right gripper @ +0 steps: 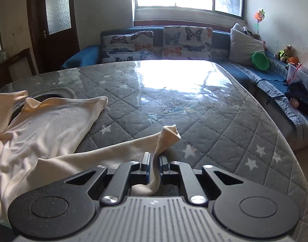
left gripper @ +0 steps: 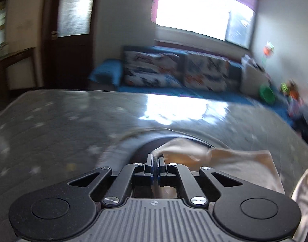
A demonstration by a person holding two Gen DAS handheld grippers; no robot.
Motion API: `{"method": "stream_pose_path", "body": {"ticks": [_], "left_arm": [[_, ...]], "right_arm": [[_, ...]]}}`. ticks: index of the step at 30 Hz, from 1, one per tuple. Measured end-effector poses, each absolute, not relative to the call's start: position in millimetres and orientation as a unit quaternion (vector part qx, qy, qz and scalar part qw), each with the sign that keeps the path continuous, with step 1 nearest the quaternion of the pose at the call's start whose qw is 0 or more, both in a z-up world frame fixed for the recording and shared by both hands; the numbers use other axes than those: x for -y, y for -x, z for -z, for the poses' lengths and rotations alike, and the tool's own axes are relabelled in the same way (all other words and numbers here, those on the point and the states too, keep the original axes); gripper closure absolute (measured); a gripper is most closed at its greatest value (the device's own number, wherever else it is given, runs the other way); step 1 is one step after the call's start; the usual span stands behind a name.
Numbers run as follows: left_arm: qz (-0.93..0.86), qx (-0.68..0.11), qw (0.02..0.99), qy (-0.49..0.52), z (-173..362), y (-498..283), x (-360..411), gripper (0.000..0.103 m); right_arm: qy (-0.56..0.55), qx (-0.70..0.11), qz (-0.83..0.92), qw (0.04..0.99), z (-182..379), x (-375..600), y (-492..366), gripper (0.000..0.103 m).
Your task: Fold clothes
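On the table: a cream cotton garment (right gripper: 43, 125) lay crumpled over the left part of the grey quilted star-print table cover (right gripper: 224, 133).
Right gripper (right gripper: 154, 161): its jaws pinched a narrow cream fold, a tip poking out ahead.
Left gripper (left gripper: 155, 162): pressed together on another edge of the garment (left gripper: 224, 161).
Behind: a blue sofa (right gripper: 220, 36) with butterfly-print cushions (right gripper: 186, 42).

Soft matt cream cloth garment (right gripper: 43, 125) on quilted table cover (right gripper: 224, 121), seemingly under glossy film.

Blue sofa (right gripper: 275, 76), butterfly cushions (right gripper: 187, 42), green bowl (right gripper: 260, 61)
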State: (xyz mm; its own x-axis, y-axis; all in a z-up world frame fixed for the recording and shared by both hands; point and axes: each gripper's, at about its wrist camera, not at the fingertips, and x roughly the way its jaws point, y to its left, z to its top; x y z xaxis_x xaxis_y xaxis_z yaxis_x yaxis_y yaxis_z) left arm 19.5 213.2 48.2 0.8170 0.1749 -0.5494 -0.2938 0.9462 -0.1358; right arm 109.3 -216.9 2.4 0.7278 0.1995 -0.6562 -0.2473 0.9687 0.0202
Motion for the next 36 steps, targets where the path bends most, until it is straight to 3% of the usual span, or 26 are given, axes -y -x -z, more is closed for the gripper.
{"method": "stream_pose_path", "body": {"ticks": [9, 12, 21, 25, 31, 36], "left_arm": [[-0.246, -0.275, 0.913, 0.173, -30, 69, -271, 0.099], [-0.263, -0.288, 0.903, 0.18, -19, 85, -278, 0.099], [-0.302, -0.294, 0.887, 0.189, -12, 120, -286, 0.098], [-0.309, -0.297, 0.885, 0.182, -15, 124, -287, 0.092], [-0.31, -0.29, 0.892, 0.154, -28, 130, -278, 0.072], [-0.227, -0.292, 0.918, 0.146, -36, 132, -251, 0.064]], "right_arm": [[0.036, -0.352, -0.123, 0.927, 1, 213, -106, 0.08], [0.039, -0.358, -0.122, 0.925, 2, 212, -105, 0.069], [0.043, -0.371, -0.112, 0.921, 8, 218, -102, 0.068], [0.036, -0.366, -0.094, 0.925, 5, 230, -104, 0.068], [0.021, -0.364, -0.068, 0.929, 3, 249, -119, 0.067], [-0.009, -0.375, -0.065, 0.925, 12, 258, -133, 0.067]]}}
